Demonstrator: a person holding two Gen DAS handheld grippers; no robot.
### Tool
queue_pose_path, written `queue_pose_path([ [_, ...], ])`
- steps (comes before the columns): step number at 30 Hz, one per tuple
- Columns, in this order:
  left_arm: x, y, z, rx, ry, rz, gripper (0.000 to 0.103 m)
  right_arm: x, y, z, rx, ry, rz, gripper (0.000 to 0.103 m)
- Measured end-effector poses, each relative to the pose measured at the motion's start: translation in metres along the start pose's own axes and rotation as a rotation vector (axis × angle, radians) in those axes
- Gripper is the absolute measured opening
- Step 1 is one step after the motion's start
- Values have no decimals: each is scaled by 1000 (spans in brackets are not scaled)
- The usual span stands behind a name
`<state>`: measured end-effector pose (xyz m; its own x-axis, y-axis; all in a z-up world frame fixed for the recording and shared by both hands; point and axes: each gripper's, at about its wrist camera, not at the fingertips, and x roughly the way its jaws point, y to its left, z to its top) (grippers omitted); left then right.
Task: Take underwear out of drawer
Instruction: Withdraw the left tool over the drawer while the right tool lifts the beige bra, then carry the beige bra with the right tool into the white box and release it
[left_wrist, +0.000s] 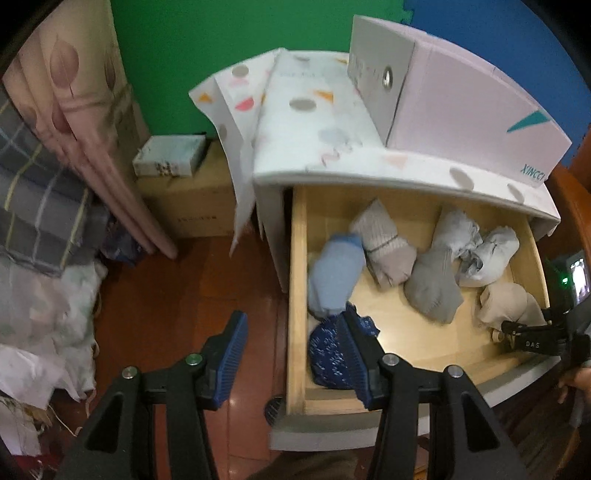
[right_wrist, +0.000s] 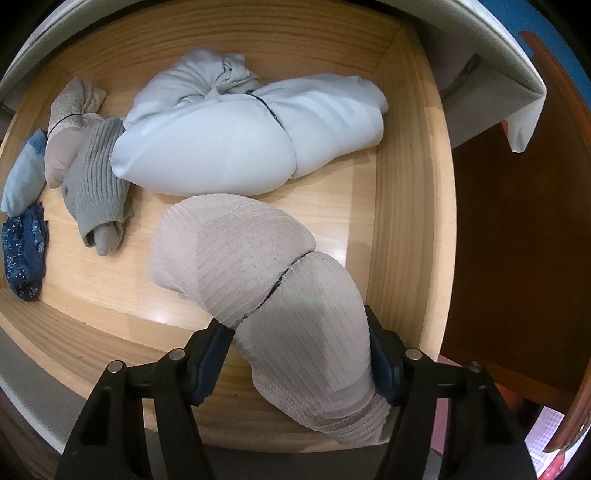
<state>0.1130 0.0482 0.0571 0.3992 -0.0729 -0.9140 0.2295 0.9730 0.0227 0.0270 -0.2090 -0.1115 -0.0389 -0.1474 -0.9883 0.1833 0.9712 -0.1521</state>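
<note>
Hovering lower centre, left view: left gripper (left_wrist: 295, 354) spread, empty, above open drawer (left_wrist: 297, 295); six rolls inside. Right view: right gripper (right_wrist: 299, 354) pinching beige roll (right_wrist: 266, 280), lower centre, apparently unlifted; removal barely begun.

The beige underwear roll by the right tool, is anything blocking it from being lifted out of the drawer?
Nothing visible does. The right tool has its fingers on both sides of the beige roll near the drawer's front wall. The pale blue bundle lies behind it, apart, and the space above the roll looks open.
</note>
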Motion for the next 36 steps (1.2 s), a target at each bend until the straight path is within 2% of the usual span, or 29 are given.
queue_pose_path([
  [5,10,-11,-14,24,-59,29,51,-6,-1,-2,2,-9,3,57],
  [10,20,-14,-24,21,-81,56,51,-16,-3,-3,2,-16,19,51],
  [13,26,-12,-30,19,-66,53,51,-24,-4,-4,4,-30,17,50],
  [18,27,2,-31,-44,-67,18,51,-41,-9,-1,19,-61,43,49],
  [24,35,14,-33,-111,-33,-7,51,-72,-10,-2,9,-104,51,49],
  [28,39,12,-34,-104,-13,6,51,-100,-14,-2,-3,-148,54,49],
  [36,35,8,-36,-78,-34,32,51,-179,-23,17,-2,-268,70,49],
])
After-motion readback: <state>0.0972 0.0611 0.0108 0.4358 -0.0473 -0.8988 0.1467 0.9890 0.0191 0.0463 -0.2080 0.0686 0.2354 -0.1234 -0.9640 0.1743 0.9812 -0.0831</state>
